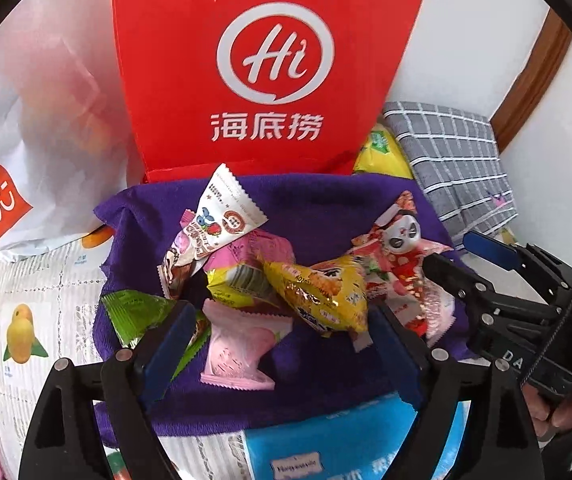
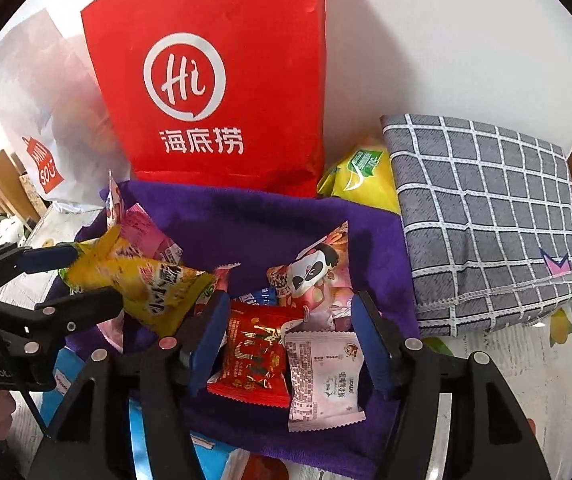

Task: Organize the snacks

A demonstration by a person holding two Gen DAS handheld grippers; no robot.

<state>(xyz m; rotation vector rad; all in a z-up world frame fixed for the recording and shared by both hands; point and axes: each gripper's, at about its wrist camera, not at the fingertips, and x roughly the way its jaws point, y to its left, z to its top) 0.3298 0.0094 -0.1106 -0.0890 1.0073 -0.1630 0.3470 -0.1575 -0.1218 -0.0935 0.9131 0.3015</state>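
Covering part of the snack pile (image 1: 286, 276), both grippers' jaws stand apart, empty.

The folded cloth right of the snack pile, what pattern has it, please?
Grey folded cloth with a white grid check; clearest in the right wrist view.

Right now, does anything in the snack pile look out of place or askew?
Yes. The snacks lie in a loose jumble on the purple cloth. A yellow packet lies tilted across others, and a white packet sticks up on end. A green packet hangs off the cloth's left edge.
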